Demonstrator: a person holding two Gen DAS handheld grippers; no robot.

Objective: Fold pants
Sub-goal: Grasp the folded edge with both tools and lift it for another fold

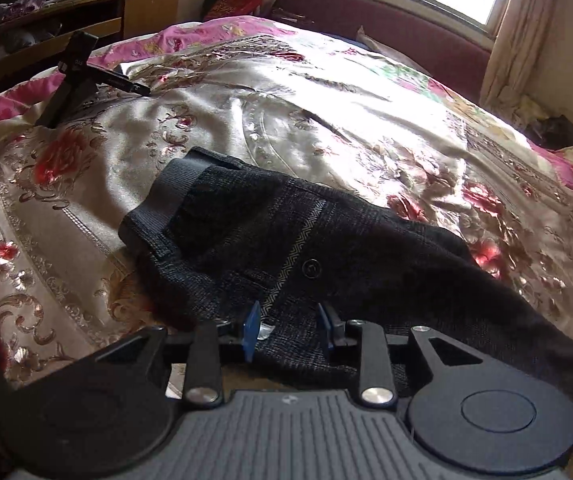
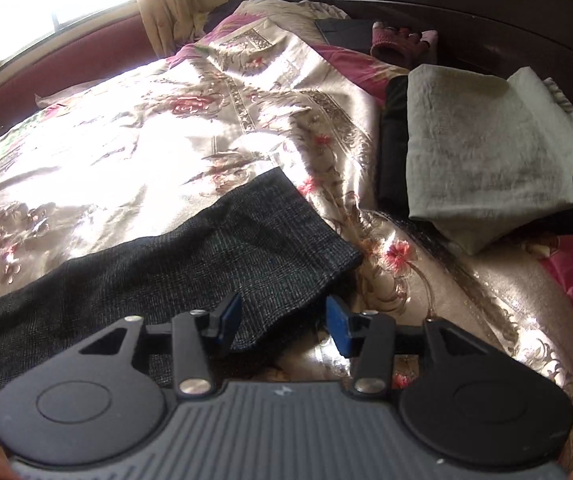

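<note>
Dark checked pants [image 1: 270, 248] lie on a floral satin bedspread [image 1: 246, 92]. In the left wrist view the elastic waistband [image 1: 166, 204] points away to the left, with a patterned pocket trim and a button [image 1: 311, 268]. My left gripper [image 1: 290, 328] is open, its blue pads on either side of the pants' near edge. In the right wrist view the leg end with its hem [image 2: 318, 224] lies ahead. My right gripper [image 2: 284, 320] is open, straddling the near corner of the hem.
A black tripod-like stand [image 1: 74, 76] lies on the bed at far left. Folded grey and dark clothes [image 2: 478, 148] are stacked on the bed to the right. A padded maroon headboard [image 1: 386, 20] and window are behind. A wooden shelf [image 1: 46, 28] stands at left.
</note>
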